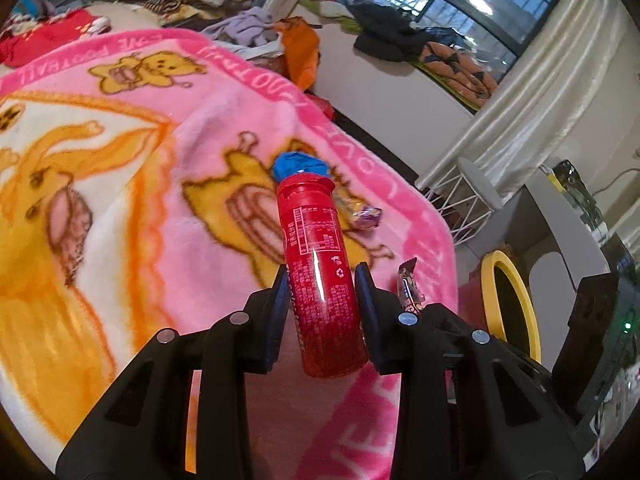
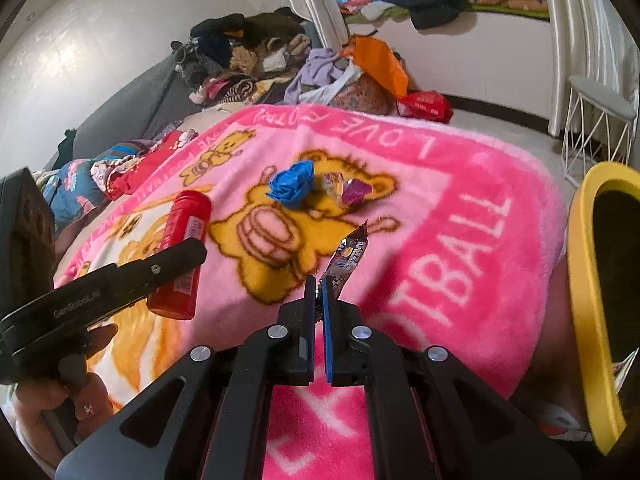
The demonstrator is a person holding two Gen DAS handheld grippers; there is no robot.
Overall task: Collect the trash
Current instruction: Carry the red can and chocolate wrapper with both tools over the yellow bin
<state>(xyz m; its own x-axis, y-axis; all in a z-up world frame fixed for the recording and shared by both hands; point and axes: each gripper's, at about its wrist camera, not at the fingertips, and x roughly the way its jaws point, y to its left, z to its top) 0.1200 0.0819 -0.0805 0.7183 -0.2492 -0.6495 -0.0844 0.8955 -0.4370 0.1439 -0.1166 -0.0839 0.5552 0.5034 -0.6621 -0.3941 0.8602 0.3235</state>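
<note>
Two grippers are at work over our fleecy pink blanket [image 2: 460, 184], with its printed yellow bears and white lettering. Our left gripper [image 1: 322, 280] clamps a glossy red cylindrical bottle [image 1: 320, 256] between its ribbed blue pads, the jaws only partly apart; the bottle is lifted clear of the fleece, capped end pointing away. Our right gripper [image 2: 319, 282] is pinched fully closed on the end of a thin, crinkly foil wrapper [image 2: 350, 254] that stands up from its tips. Further out on the blanket lie a crumpled blue wad [image 2: 291, 186] and, just beside it, shiny candy wrappers [image 2: 346, 192] — both untouched. At the right edge stands a bin with a rounded yellow rim [image 2: 586, 300] and dark inside.
</note>
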